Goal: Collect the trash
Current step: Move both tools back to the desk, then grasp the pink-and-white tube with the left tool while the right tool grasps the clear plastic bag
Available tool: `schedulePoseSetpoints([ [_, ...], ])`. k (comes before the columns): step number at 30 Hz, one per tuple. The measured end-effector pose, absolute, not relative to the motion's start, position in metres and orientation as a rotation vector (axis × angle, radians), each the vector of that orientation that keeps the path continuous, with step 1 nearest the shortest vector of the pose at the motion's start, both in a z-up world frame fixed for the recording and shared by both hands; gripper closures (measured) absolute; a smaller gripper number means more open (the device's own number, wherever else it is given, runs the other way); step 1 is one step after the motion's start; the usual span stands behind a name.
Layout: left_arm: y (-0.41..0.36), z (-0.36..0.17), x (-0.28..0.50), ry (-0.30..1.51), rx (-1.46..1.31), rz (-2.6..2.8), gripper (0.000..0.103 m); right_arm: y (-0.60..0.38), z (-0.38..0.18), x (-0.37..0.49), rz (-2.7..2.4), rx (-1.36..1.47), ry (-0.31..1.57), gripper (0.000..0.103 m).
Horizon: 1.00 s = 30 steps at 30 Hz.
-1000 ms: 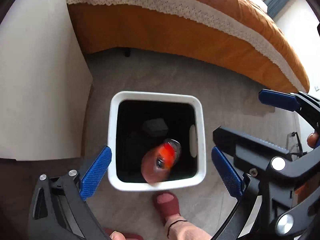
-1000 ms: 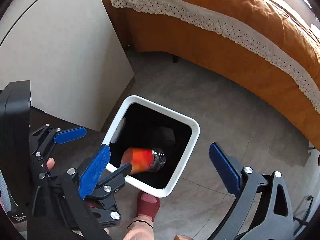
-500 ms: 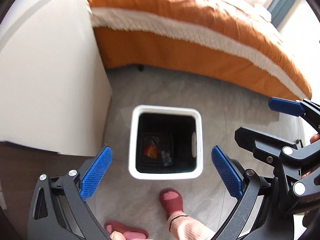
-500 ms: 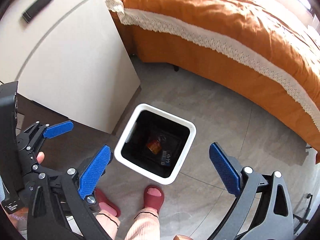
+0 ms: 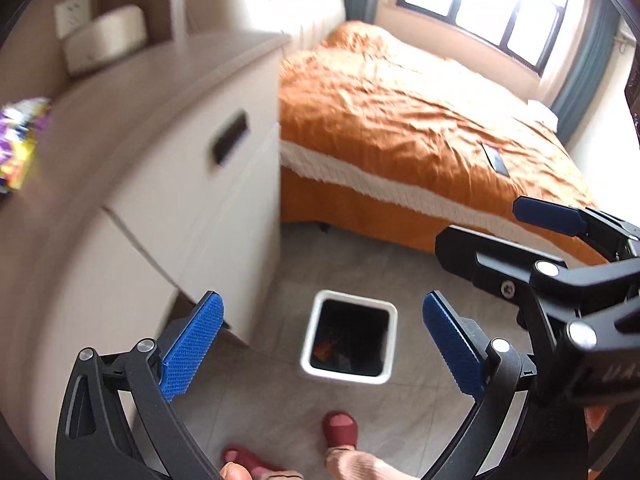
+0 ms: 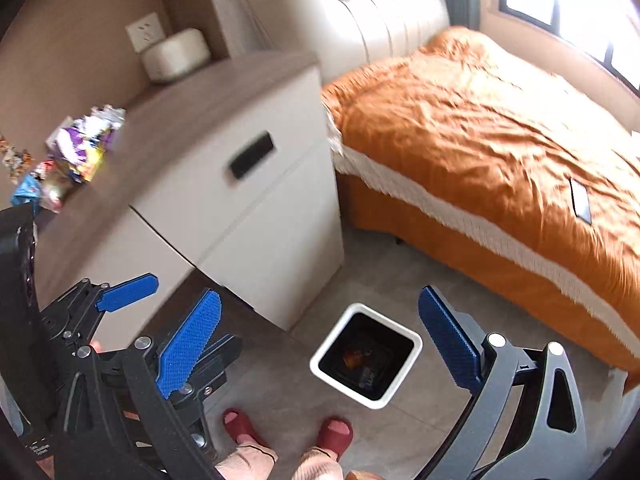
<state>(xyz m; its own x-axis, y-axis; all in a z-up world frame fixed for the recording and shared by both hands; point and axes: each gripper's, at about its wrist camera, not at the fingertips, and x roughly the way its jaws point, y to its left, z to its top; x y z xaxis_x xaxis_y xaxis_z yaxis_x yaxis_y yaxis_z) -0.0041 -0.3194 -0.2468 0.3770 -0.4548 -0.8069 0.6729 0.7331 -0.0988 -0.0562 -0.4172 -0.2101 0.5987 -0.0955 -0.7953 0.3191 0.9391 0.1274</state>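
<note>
On the grey floor beside the white cabinet (image 6: 256, 216) stands the white bin (image 6: 366, 354), with an orange item and dark, indistinct trash at its bottom. Both the left gripper (image 5: 322, 350) and the right gripper (image 6: 320, 338) hang above it, jaws spread wide and holding nothing. Crumpled wrappers (image 6: 78, 154) lie on the cabinet top, motion-blurred and cut off at the left wrist view's edge. An orange bed (image 6: 500, 128) lies behind.
</note>
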Motion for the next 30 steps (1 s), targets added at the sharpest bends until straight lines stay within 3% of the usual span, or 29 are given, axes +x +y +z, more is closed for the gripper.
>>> schedulePoseSetpoints([
  [9,-0.202,-0.166,0.02,0.817,0.189,-0.437,0.005,-0.339,-0.139,-0.016,-0.069,0.173,0.781,0.004],
  [16,-0.099,-0.133,0.048,0.769,0.031,-0.209,0.005,-0.278,-0.1,0.023,0.056,0.104,0.694,0.004],
  [30,0.002,-0.153,0.116,0.791,-0.039,-0.052,0.005,-0.182,-0.114,0.091,0.156,0.074,0.749,0.004],
])
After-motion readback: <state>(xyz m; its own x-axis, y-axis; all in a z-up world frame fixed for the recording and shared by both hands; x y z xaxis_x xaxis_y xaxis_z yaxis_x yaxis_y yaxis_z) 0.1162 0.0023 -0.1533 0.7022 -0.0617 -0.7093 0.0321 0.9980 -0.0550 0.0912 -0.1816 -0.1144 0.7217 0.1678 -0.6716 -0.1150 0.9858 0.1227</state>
